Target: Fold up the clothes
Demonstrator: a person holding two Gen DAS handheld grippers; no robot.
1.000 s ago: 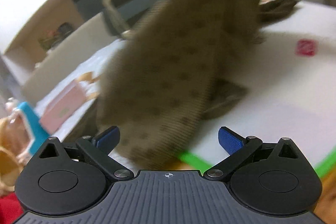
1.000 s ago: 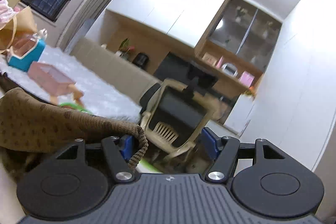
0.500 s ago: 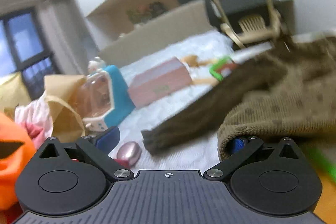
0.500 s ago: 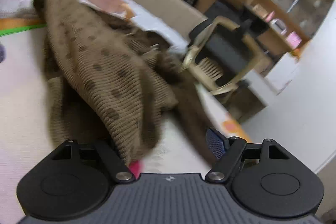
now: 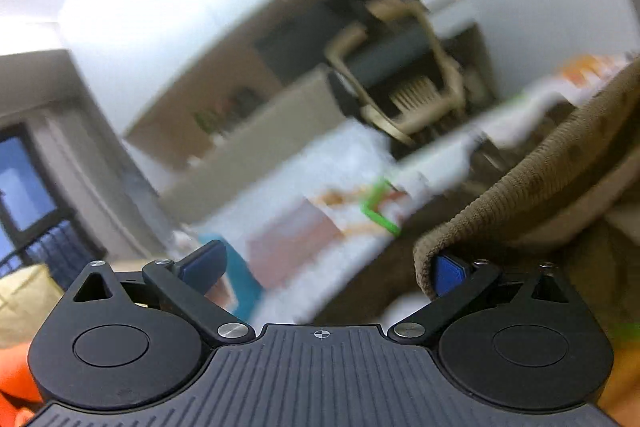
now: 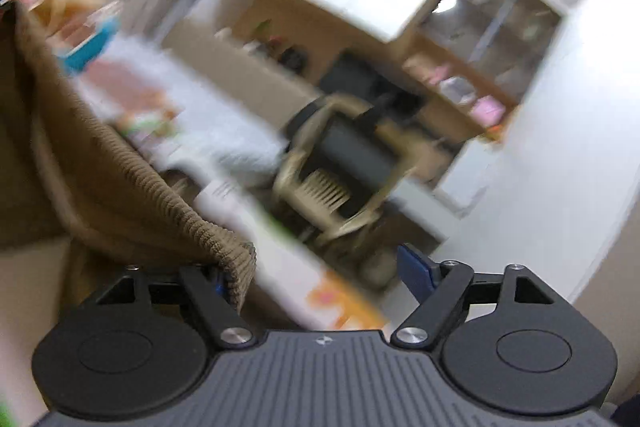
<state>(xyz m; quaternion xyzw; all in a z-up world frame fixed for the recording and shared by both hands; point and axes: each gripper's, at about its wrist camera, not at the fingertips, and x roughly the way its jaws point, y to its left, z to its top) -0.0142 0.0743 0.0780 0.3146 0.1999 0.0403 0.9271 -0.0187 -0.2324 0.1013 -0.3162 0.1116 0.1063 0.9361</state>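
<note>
Left gripper (image 5: pixel 326 265): jaws spread wide, nothing pinched between them; the ribbed hem of a brown knit sweater (image 5: pixel 532 187) drapes over its right fingertip (image 5: pixel 448 273), hooked there rather than clamped. Right gripper (image 6: pixel 320 267): jaws likewise apart; the same sweater (image 6: pixel 100 187) hangs over its left finger, the hem's corner curling down in front of the blue pad, which is mostly hidden. Cloth runs up and away to the right edge of the left wrist view and to the left edge of the right wrist view, so the garment is lifted and strung between the two tools. Darker spots faintly visible on the knit. Both views heavily motion-blurred. Beyond the sweater: white surface with a green edge (image 5: pixel 378 217), a pink box (image 5: pixel 292 247), a teal item (image 6: pixel 86 49). Farther back, a beige plastic chair (image 6: pixel 340 171), a pale sofa (image 5: pixel 260 147), wooden shelving (image 6: pixel 472 75), dark window (image 5: pixel 24 187).
</note>
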